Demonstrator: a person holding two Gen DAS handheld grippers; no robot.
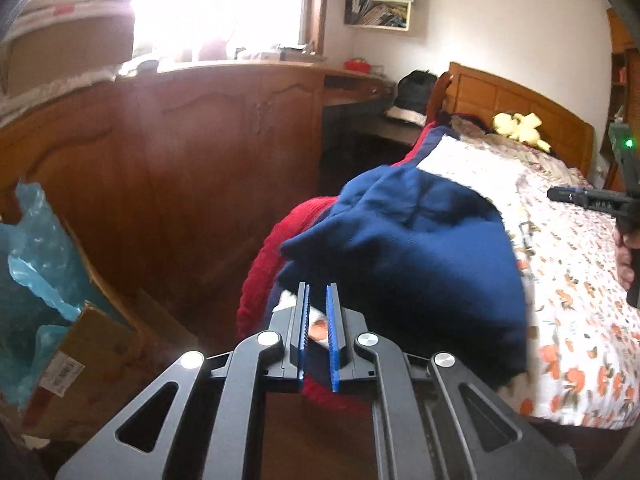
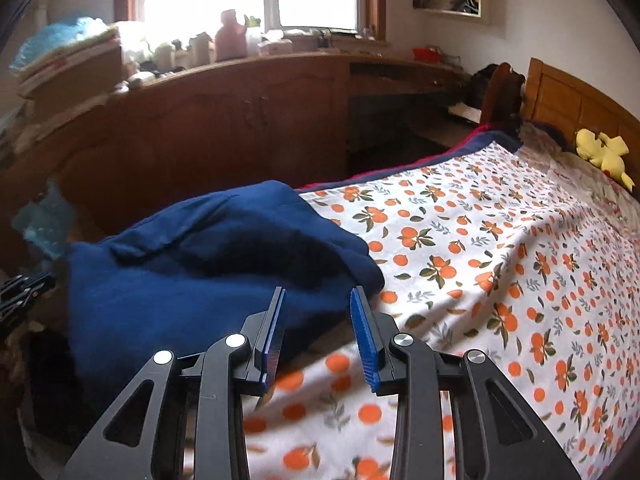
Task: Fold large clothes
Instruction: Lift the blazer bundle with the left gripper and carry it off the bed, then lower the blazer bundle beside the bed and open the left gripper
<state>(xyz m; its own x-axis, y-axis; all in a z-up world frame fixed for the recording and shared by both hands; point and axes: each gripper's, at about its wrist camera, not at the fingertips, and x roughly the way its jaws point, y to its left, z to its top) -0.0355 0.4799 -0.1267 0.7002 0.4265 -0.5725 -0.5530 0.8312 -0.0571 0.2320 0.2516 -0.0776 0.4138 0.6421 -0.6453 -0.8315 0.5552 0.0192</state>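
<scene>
A navy blue garment (image 2: pixel 224 264) is seen bunched in a loose heap at the near corner of the bed (image 2: pixel 500 264), just ahead of both tools and lapping over the mattress edge, so no fold is judged to be finished yet. The left hand-held gripper (image 1: pixel 318 312) is held with its blue pads nearly together; only a narrow slit is left between them and nothing is pinched there, the cloth lying just beyond the tips. It is pointed down at the overhanging edge, probably so that a hem can be picked up. The right hand-held gripper (image 2: pixel 320 320) is seen with its jaws parted and empty, the garment's rim lying just ahead and to the left of its tips, over the orange-printed sheet (image 2: pixel 520 320). A red blanket (image 1: pixel 276 248) is draped down the bedside left of the left gripper. A yellow plush toy (image 2: pixel 604 156) is left well beyond, by the headboard.
</scene>
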